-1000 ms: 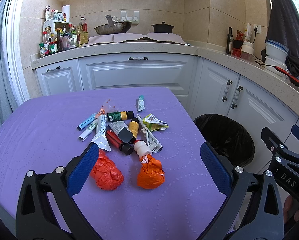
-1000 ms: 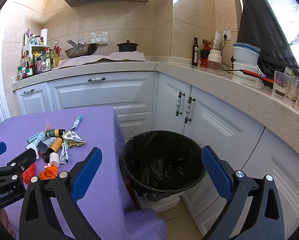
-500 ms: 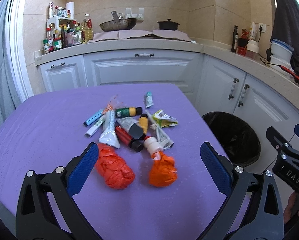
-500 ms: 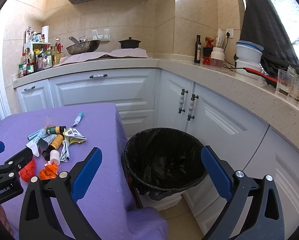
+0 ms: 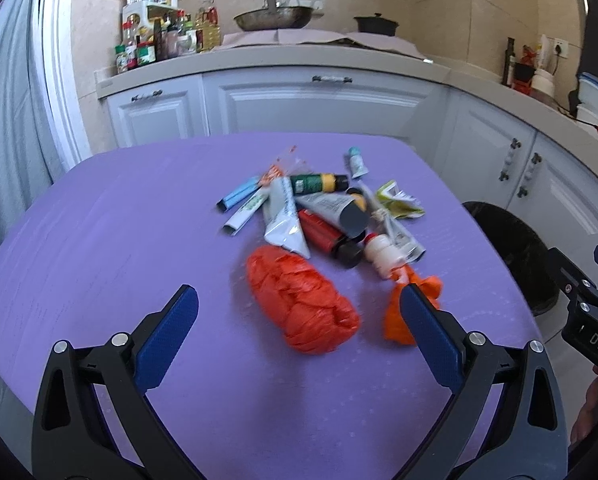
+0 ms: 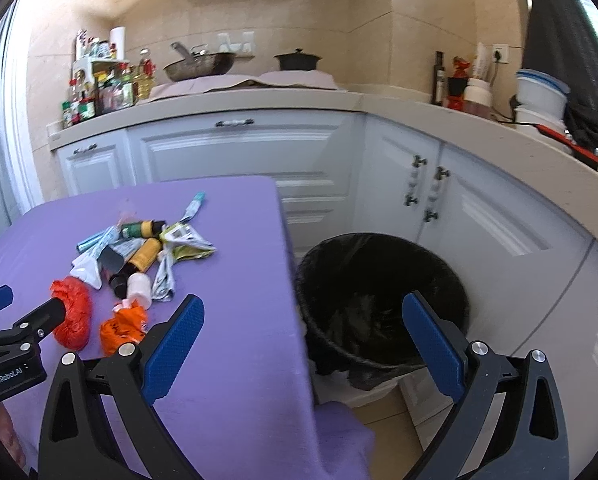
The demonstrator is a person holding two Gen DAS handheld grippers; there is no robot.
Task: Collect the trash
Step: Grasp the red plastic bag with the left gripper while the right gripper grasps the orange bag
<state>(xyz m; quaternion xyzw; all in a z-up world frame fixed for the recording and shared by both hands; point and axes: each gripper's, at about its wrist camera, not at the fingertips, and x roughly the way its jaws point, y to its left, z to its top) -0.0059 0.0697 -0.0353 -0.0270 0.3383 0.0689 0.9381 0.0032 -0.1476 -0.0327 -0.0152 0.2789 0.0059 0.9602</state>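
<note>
**Both tools spread wide over the trash**

Left tool (image 5: 295,312) hangs over the purple bench (image 5: 99,240) with its blue pads far apart and nothing between them. Just ahead of it, at 12 o'clock, lies a crumpled red-orange bag (image 5: 301,304). A smaller orange bag (image 5: 403,312) sits at 3 o'clock from that one, partly behind the tool's right pad, with a white-capped bottle (image 5: 381,254) touching its top.

Beyond the bags, further toward 12 o'clock, the rest of the trash is heaped together: a red tube (image 5: 325,234), a grey tube (image 5: 335,210), a green-and-yellow bottle (image 5: 317,183), a blue stick (image 5: 239,194), a crumpled green wrapper (image 5: 397,204), and a small teal-capped tube (image 5: 356,162) lying a little apart at the far end.

Right tool (image 6: 301,334) is likewise wide open and holds nothing; it hangs over the bench's right edge. At 2 o'clock from it, on the floor beside the bench, stands the bin with a black liner (image 6: 379,292), against the white cabinets (image 6: 479,216).
</note>
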